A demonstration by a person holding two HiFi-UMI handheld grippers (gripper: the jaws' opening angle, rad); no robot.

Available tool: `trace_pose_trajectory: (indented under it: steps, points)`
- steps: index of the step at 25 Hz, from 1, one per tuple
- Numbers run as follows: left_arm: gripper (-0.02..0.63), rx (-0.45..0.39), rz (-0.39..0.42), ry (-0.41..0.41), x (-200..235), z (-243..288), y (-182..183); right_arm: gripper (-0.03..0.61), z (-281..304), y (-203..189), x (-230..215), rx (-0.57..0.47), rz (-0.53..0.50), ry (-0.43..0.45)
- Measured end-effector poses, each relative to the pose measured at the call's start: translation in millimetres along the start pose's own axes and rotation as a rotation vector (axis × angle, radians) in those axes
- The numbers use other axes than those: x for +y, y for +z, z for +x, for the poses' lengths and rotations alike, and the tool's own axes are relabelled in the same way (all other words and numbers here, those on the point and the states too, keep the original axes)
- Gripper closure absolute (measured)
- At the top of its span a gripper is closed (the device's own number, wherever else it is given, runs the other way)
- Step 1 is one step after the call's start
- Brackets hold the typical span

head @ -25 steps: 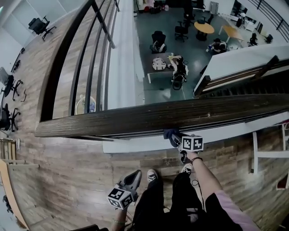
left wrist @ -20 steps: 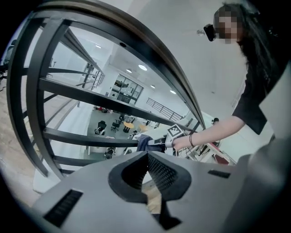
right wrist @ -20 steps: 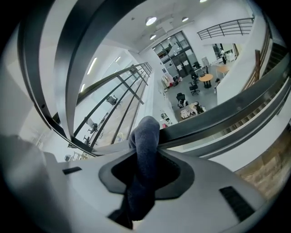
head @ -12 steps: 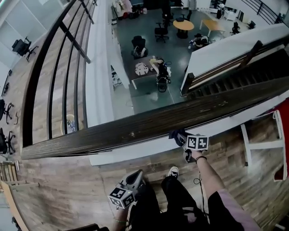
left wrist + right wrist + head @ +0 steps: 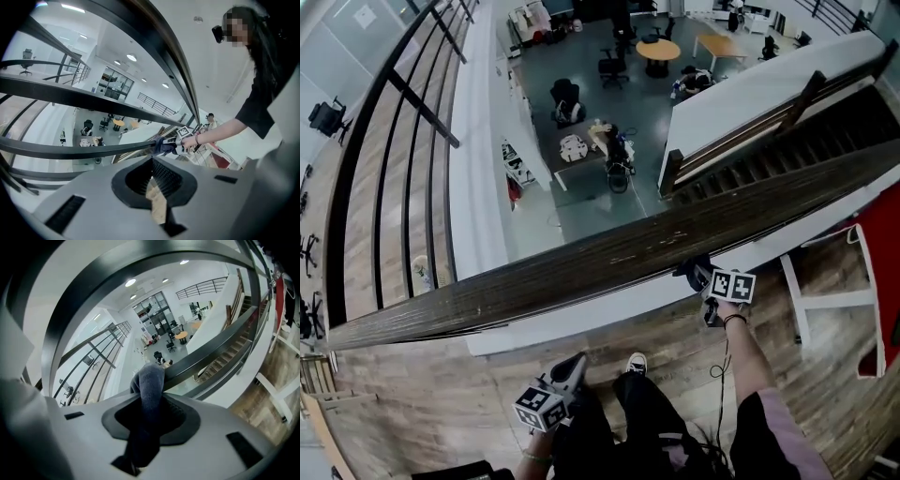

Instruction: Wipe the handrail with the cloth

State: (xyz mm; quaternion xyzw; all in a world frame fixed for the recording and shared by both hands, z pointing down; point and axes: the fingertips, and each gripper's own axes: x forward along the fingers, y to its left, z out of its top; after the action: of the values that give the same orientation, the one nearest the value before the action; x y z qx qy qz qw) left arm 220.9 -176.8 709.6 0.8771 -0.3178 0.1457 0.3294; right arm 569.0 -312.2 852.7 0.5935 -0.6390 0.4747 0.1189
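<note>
The handrail (image 5: pixel 581 267) is a long dark wooden bar that crosses the head view from lower left to upper right. A dark blue-grey cloth (image 5: pixel 693 270) presses against its near edge, and my right gripper (image 5: pixel 705 278) is shut on it. In the right gripper view the cloth (image 5: pixel 150 380) bulges out between the jaws of the right gripper (image 5: pixel 149 405). My left gripper (image 5: pixel 565 373) hangs low beside the person's legs, shut and holding nothing. From the left gripper (image 5: pixel 152 180) I see the cloth (image 5: pixel 161 145) and the right gripper (image 5: pixel 174 146) up by the rails.
Past the rail is a drop to a lower floor with desks, chairs and a staircase (image 5: pixel 750 141). Dark lower rails (image 5: pixel 211 355) run under the handrail. A white frame (image 5: pixel 825 300) and a red object (image 5: pixel 886 272) stand at the right on the wooden floor.
My right gripper has slid to the right along the handrail with the cloth in it. My left gripper has stayed low by the legs.
</note>
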Motion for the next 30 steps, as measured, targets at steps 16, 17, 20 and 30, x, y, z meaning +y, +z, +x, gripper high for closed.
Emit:
trace_pose_trajectory:
  steps: [16, 17, 20, 30]
  points:
    - [0.614, 0.033, 0.023, 0.009, -20.2, 41.6, 20.2, 0.486, -52.5, 59.0, -121.6, -0.089, 0.094, -0.151]
    - [0.614, 0.034, 0.028, 0.004, -22.8, 41.3, 21.6, 0.486, -56.4, 57.9, -116.8, -0.099, 0.101, -0.139]
    - [0.615, 0.039, 0.054, -0.014, -33.3, 40.7, 28.8, 0.486, -72.4, 46.6, -98.9, -0.118, 0.115, -0.096]
    - [0.614, -0.009, 0.094, -0.073, -59.4, -6.5, 40.5, 0.486, -169.5, -63.8, -5.7, -0.19, 0.191, 0.013]
